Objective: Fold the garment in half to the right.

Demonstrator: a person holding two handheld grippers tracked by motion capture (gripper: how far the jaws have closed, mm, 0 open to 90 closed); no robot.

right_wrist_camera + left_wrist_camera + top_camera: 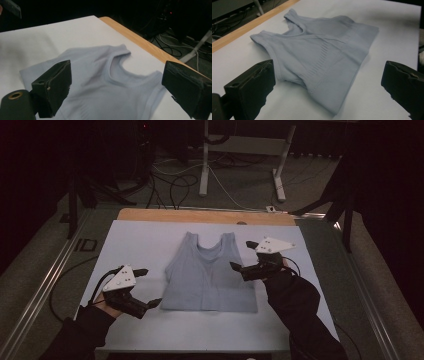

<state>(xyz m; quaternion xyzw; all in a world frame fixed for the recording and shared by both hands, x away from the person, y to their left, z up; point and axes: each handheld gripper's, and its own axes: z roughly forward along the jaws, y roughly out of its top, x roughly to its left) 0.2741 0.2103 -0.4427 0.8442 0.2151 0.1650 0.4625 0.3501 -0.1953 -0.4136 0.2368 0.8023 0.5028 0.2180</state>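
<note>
A pale blue sleeveless top lies flat in the middle of the white table sheet, straps toward the far edge. My left gripper hovers just left of the top's lower left corner, open and holding nothing. My right gripper hangs at the top's right side, near the right strap, also open and holding nothing. In the left gripper view the top spreads between the two wide-apart jaws. In the right gripper view the top lies below the spread jaws with its neckline ahead.
A wooden table edge runs along the far side of the sheet. Beyond it are white desk legs and loose cables on the dark floor. Metal rails flank the table.
</note>
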